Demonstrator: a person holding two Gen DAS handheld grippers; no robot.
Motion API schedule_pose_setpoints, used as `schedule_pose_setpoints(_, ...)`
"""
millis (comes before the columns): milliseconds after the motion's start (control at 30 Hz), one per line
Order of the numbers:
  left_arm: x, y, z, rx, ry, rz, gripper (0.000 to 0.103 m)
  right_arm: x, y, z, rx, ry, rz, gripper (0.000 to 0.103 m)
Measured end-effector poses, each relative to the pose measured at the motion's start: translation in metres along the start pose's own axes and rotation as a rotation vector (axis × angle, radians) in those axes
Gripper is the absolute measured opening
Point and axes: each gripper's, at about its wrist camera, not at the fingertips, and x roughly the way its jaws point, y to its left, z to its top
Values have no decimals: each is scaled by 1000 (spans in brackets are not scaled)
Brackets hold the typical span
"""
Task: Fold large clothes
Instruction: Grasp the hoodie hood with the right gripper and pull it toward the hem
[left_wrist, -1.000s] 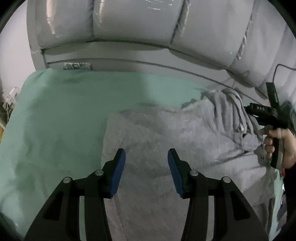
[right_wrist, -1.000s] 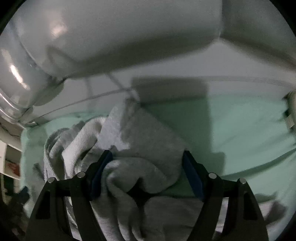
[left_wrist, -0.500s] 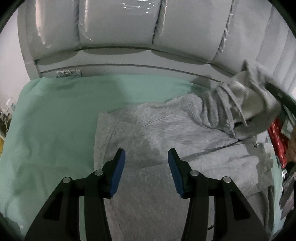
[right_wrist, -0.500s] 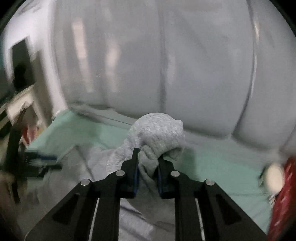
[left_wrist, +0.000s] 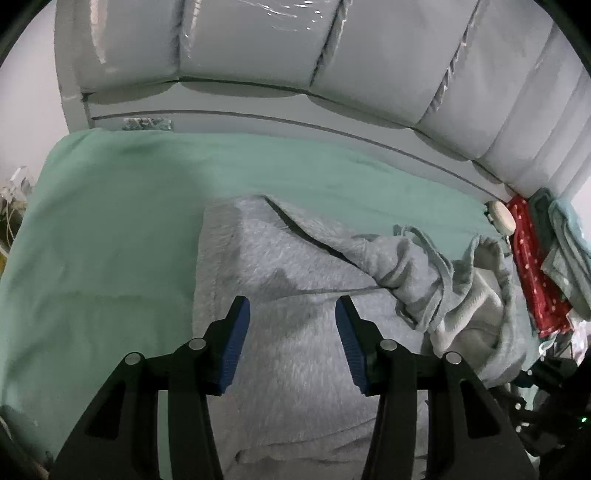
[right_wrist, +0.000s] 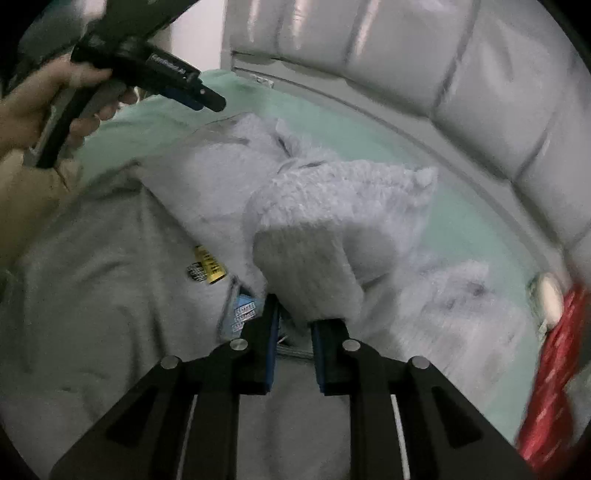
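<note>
A grey hoodie (left_wrist: 295, 266) lies across the green bed sheet (left_wrist: 110, 221), its hood and drawstrings bunched at the right. My left gripper (left_wrist: 291, 306) hovers open over the hoodie's body with nothing between its blue pads. The right wrist view shows this gripper (right_wrist: 207, 99) at the upper left, held by a person's hand (right_wrist: 33, 103). My right gripper (right_wrist: 293, 321) holds a thick fold of the hoodie (right_wrist: 332, 221) raised above the garment. Its jaws are opening, with the fabric still wedged between the pads. Yellow and blue labels (right_wrist: 210, 269) show inside the neck.
A padded grey headboard (left_wrist: 258, 55) runs along the far side of the bed. A red spotted cloth (left_wrist: 532, 266) and other clothes are piled at the right end, beside a round white object (left_wrist: 500, 218). Bare green sheet lies left of the hoodie.
My right gripper closed on the hood end, lifted it and swung it over the hoodie's body while rolling. The left gripper stayed open and drifted slightly.
</note>
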Motion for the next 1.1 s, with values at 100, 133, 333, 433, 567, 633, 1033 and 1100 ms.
schedule_pose_setpoints(100, -4, 2, -2, 5, -1, 11, 51, -23, -19, 5, 129, -88, 51, 51)
schedule_pose_setpoints(133, -5, 3, -1, 4, -1, 15, 51, -32, -29, 10, 188, -139, 63, 61)
schedule_pose_setpoints(333, -12, 11, 5, -19, -20, 3, 51, 11, -84, 64, 451, -107, -44, 76)
schedule_pose_setpoints(433, -12, 13, 8, -16, -26, 6, 51, 54, -113, 74, 618, 3, 80, 76)
schedule_pose_setpoints(567, -10, 23, 11, -45, -24, 0, 51, 74, -95, 86, 565, 13, 161, 47)
schedule_pose_setpoints(633, -9, 25, 12, -58, -19, -6, 51, 66, -69, 93, 442, -9, 100, 15)
schedule_pose_setpoints(1033, -53, 63, 11, -124, -83, 50, 51, 34, 102, 49, -232, 123, 189, 31)
schedule_pose_setpoints(1100, -45, 58, 6, -129, -52, 26, 51, 27, 100, 28, -184, 96, 188, 46)
